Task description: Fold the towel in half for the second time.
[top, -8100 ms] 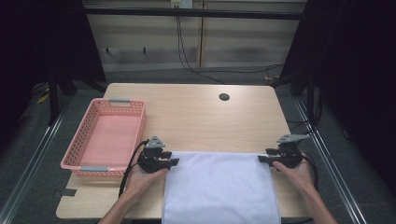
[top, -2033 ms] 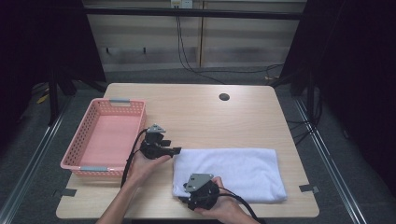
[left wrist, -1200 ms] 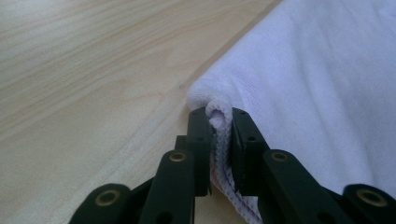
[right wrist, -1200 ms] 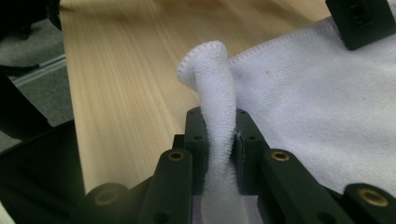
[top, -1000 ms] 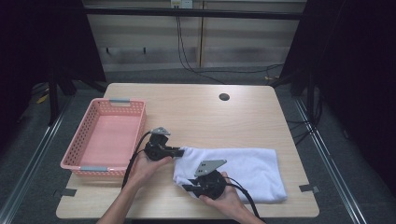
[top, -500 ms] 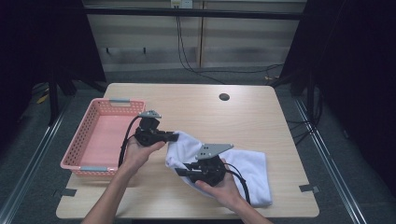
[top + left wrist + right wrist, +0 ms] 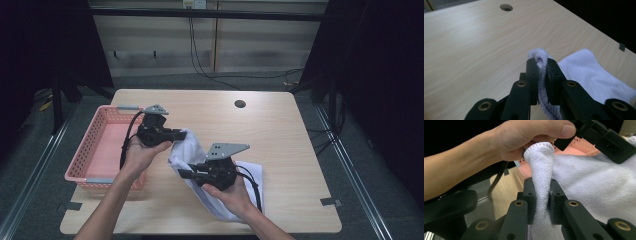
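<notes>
While both grippers pinch the white towel, carry it level toward the pink basket.

With its jaws pressed together on a folded edge, the left gripper point(image 7: 176, 134) holds the towel point(image 7: 192, 152) just beside the basket point(image 7: 97, 150); the right gripper point(image 7: 187, 174) clamps a bunched part lower down, nearer the person. Between them the cloth hangs taut, its far end draped on the table point(image 7: 280, 130). Judging by that, raise both ends evenly so the trailing part clears the rim.
</notes>
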Available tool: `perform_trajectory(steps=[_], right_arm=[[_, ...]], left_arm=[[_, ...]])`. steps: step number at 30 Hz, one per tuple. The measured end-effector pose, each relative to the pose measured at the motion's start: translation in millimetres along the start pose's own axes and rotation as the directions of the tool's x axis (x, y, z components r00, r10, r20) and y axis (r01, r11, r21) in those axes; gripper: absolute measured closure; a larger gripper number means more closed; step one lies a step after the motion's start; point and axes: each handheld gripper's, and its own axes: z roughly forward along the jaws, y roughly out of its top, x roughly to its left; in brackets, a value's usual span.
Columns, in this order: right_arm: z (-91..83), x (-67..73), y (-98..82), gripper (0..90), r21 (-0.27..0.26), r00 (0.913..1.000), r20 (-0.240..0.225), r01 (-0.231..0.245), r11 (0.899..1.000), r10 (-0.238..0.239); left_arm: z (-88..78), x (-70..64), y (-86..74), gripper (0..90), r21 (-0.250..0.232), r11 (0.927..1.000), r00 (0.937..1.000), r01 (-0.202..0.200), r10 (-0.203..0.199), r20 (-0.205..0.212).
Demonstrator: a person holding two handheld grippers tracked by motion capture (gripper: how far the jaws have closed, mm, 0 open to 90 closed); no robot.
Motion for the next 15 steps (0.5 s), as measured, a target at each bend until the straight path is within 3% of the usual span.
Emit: perform_trajectory(steps=[6, 15], right_arm=[[-13.0, -3.3, -17.9, 79.7, -0.002, 0.9991, 0.038, -0.02, 1.0, 0.02], [-51.7, -8.8, -43.7, 77.9, -0.008, 0.9956, 0.08, -0.048, 0.999, 0.049]], left_arm=[[31.7, -14.6, -0.2, 81.9, 0.027, 0.9988, 0.9986, -0.041, 0.04, 0.034], [67.3, -45.3, 8.5, 81.6, 0.054, 0.9944, 0.9936, -0.09, 0.086, 0.073]])
